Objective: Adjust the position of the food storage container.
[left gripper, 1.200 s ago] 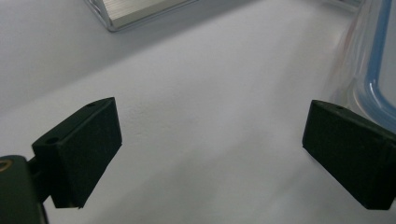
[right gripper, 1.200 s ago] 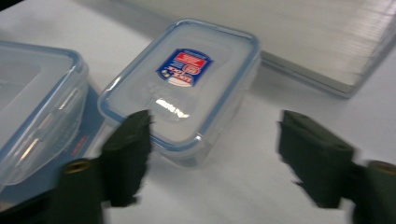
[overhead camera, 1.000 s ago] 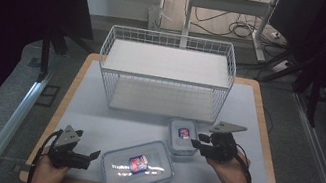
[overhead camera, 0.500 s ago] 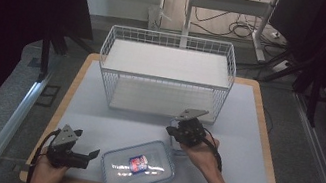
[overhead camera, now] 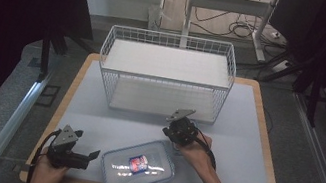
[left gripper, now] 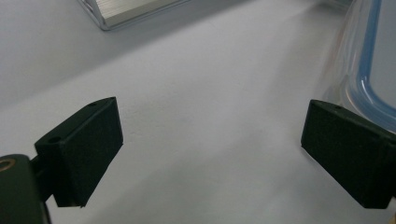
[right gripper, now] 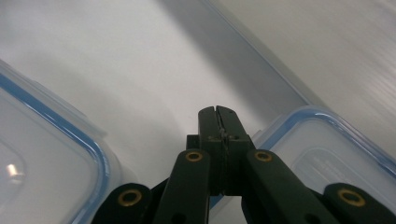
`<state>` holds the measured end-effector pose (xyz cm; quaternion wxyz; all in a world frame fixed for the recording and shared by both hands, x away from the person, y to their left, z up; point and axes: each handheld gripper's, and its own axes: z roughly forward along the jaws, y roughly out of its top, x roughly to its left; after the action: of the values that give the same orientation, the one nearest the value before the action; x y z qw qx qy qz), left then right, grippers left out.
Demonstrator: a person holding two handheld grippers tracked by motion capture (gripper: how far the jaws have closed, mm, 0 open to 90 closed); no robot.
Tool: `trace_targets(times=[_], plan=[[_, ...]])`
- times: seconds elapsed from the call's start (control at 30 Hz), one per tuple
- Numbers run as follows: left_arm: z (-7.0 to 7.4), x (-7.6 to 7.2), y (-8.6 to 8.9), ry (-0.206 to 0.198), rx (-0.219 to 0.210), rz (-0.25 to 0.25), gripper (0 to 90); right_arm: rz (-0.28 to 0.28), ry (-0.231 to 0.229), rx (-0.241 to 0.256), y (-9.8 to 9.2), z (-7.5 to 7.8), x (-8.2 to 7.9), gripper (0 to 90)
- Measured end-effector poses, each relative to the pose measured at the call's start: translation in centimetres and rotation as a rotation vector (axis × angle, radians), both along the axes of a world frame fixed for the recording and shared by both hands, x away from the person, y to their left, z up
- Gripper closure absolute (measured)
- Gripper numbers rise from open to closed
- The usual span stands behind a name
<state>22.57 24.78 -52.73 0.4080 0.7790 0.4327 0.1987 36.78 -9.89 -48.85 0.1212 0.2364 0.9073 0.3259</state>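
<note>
Wire basket [overhead camera: 166, 74] stands behind lidded container [overhead camera: 138, 167].

Clear box [overhead camera: 138, 168] with blue-rimmed lid and red-blue label inside — white wire basket [overhead camera: 166, 73] — pale grey counter [overhead camera: 244, 136], black jaws.

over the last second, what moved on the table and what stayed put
The right claw slid the small lidded container leftward across the table, bringing it beside the large lidded container. Its jaws are pressed shut over the small one's edge. The left claw stayed open beside the large container; the wire basket didn't move.
</note>
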Motion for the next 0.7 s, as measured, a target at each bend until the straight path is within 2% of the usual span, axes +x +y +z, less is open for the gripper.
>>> trace_targets(times=[0.03,0.07,0.2,0.27,0.57,0.6,0.63,0.7], plan=[[0.0,0.0,0.0,0.003,0.002,-0.001,5.4,-0.006,0.002,0.002,-0.1,0.0,0.0,90.0],[0.0,0.0,0.0,0.002,0.002,-0.003,5.4,-0.021,0.017,0.028,-0.7,0.0,0.2,90.0],[-0.1,0.0,-0.1,0.007,0.002,-0.004,5.5,-0.057,0.005,0.014,-1.8,0.1,0.3,90.0],[-0.1,0.0,-0.1,0.009,0.005,-0.006,5.6,-0.076,0.01,0.026,-2.6,0.1,0.4,90.0],[0.0,0.1,-0.1,0.03,-0.01,0.0,6.2,-0.162,0.017,0.036,-7.4,0.3,-0.3,90.0],[0.0,0.1,-0.1,0.03,-0.01,0.0,6.5,-0.162,0.017,0.036,-7.4,0.3,-0.3,90.0],[0.0,0.1,-0.1,0.035,-0.016,0.004,6.6,-0.182,0.016,0.041,-8.6,0.3,-0.5,90.0],[0.0,0.0,-0.1,0.039,-0.021,0.005,6.9,-0.197,0.014,0.04,-9.5,0.3,-0.7,90.0]])
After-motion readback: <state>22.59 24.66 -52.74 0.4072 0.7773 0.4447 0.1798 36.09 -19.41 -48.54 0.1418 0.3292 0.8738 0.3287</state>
